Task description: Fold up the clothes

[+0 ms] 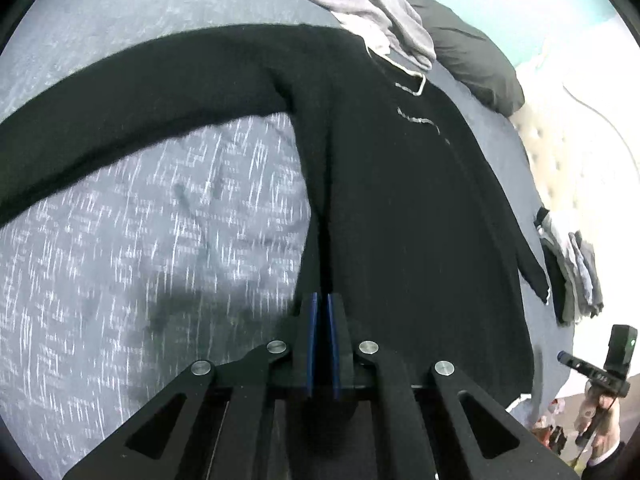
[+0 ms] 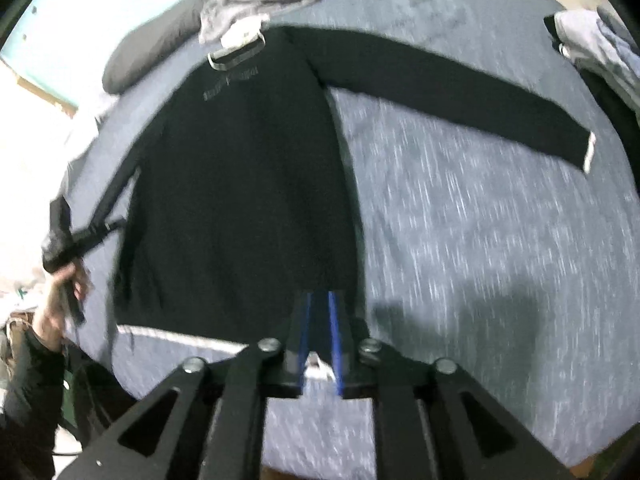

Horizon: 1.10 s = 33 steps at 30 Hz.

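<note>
One black long-sleeved shirt point(image 1: 420, 200) on the bed point(image 1: 140, 240). Lies spread on the grey speckled cover with the chest lettering showing. Collar point(image 2: 236, 54) at the far end, pale-trimmed hem point(image 2: 180, 334) nearest both cameras.

Right sleeve point(image 2: 440, 84) stretched out sideways; its pale-edged cuff point(image 2: 589, 152) ends near a pile of clothes point(image 2: 592, 36) at the bed's edge. Left sleeve point(image 1: 120, 92) runs off to the left of the left wrist view, close under the lens.

Crumpled grey garment point(image 1: 372, 4) just beyond the collar, touching it, with a dark pillow point(image 1: 472, 52) beside it.

Left gripper point(image 1: 322, 300): jaws closed to a slit, tips over the shirt's side edge below the armpit. Cannot tell whether cloth is caught between them. Seen from the right wrist view at the shirt's left edge, held by the left hand point(image 2: 52, 312) in a dark sleeve.

Right gripper point(image 2: 319, 296): jaws parted by a narrow gap, tips over the lower right corner of the shirt. Pale scrap visible low between the pads; too blurred to identify.
</note>
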### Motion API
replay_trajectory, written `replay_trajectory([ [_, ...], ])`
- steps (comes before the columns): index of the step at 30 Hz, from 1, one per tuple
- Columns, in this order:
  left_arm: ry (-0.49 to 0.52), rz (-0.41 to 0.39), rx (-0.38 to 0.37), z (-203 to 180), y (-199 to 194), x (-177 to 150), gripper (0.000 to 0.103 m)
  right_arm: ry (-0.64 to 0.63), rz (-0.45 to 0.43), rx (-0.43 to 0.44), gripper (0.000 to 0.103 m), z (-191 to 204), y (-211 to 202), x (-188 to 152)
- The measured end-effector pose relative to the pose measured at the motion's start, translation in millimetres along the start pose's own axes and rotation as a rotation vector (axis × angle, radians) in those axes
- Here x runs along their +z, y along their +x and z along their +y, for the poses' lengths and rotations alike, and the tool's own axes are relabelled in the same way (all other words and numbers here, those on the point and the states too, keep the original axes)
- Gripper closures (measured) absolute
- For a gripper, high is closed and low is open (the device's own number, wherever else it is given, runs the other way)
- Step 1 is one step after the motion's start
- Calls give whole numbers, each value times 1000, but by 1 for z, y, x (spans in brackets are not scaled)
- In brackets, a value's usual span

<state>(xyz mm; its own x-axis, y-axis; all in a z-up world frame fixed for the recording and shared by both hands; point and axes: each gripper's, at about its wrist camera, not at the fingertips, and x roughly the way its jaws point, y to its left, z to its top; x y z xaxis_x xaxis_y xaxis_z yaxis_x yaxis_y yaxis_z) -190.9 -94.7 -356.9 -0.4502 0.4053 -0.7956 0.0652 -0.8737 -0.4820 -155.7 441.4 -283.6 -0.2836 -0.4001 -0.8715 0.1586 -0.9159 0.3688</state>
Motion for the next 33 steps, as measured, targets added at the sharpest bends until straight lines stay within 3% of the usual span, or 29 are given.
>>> replay_trajectory([
  [8, -38, -52, 12, 13, 9, 1, 97, -6, 3, 32, 80, 33, 42, 54],
  [17, -82, -62, -2, 40, 4, -13, 97, -147, 56, 100, 74, 143, 121, 117],
  [24, -50, -93, 11, 44, -10, -14, 90, -223, 104, 163, 68, 233, 173, 139],
  [33, -68, -102, 0, 51, -10, -9, 89, -276, 152, 173, 66, 302, 215, 142],
])
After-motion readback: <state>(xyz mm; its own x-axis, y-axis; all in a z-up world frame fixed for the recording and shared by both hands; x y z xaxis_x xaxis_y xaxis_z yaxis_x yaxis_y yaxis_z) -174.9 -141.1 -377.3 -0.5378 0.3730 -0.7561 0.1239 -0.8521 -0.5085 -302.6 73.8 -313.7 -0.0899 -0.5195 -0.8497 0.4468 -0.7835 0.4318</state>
